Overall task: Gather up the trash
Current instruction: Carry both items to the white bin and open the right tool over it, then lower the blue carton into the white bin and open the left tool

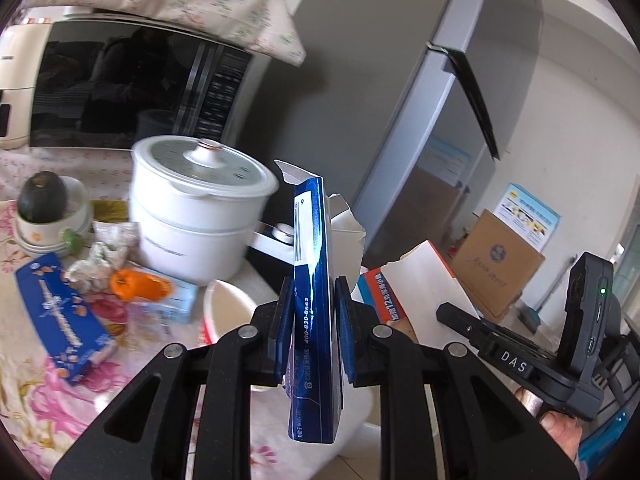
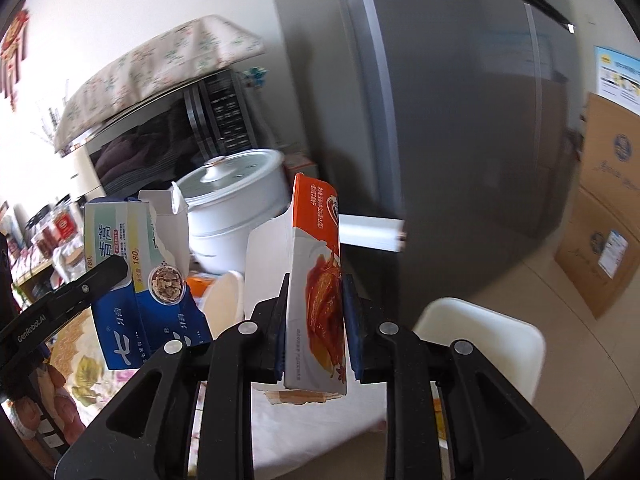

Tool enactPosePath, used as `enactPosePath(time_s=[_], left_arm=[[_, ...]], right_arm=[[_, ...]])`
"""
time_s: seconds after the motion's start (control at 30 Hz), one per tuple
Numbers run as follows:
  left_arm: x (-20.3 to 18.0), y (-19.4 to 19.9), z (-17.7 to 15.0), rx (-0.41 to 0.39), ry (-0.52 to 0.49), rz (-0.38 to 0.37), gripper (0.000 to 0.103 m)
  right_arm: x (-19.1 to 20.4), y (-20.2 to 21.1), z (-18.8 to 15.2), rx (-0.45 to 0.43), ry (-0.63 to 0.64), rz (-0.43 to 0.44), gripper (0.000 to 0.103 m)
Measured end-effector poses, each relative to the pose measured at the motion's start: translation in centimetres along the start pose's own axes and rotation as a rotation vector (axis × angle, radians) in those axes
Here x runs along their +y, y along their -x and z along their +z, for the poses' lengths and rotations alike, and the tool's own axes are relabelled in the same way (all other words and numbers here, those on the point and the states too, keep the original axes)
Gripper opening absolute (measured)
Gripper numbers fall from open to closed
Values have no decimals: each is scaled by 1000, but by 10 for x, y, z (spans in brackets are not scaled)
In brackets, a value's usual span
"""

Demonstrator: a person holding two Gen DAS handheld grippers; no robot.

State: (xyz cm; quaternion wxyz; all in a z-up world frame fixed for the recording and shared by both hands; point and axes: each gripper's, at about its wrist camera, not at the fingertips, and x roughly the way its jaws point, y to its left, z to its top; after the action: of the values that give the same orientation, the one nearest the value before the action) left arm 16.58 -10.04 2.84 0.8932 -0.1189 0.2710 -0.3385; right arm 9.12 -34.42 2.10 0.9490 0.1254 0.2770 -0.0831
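While both grippers clamp cartons, L gripper point(image 1: 311, 320) blue carton point(image 1: 314, 300), R gripper point(image 2: 316, 320) orange carton point(image 2: 318, 280), white pot point(image 1: 200, 208) sits behind.

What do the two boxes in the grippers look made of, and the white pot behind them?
Blue box in the left gripper: thin printed cardboard, glossy; its torn top flap shows white inside.
Orange box in the right gripper: the same kind of glossy printed cardboard, with a plain white inner flap.
White pot: probably smooth plastic or enamelled metal; blur leaves it open.
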Motion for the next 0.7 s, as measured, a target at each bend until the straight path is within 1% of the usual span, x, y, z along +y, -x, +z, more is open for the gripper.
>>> enactPosePath(time_s=[0.23, 0.33, 0.4, 0.43, 0.5, 0.57, 0.6, 0.63, 0.7], left_arm=[[-39, -29, -13, 33, -42, -62, 21], [-57, -43, -18, 49, -54, -93, 21], [-68, -52, -22, 64, -62, -112, 21], [-75, -57, -25, 73, -67, -123, 21], [-87, -66, -30, 88, -81, -138, 21], [-101, -76, -35, 106, -97, -153, 21], [-107, -81, -38, 114, -105, -160, 21], [-112, -84, -40, 119, -110, -165, 21], [-123, -93, -46, 137, -121, -178, 21]], right_arm=[[-56, 10, -4, 6, -61, -96, 22], [-83, 6, -6, 31, -98, -150, 22], [-101, 0, -7, 55, -131, -184, 26], [-110, -2, -8, 61, -142, -203, 29], [-123, -3, -8, 62, -157, -244, 31], [-138, -1, -8, 54, -184, -293, 43], [-144, 3, -9, 46, -200, -312, 55], [-151, 6, -10, 37, -215, -336, 62], [-162, 13, -10, 18, -241, -390, 69]])
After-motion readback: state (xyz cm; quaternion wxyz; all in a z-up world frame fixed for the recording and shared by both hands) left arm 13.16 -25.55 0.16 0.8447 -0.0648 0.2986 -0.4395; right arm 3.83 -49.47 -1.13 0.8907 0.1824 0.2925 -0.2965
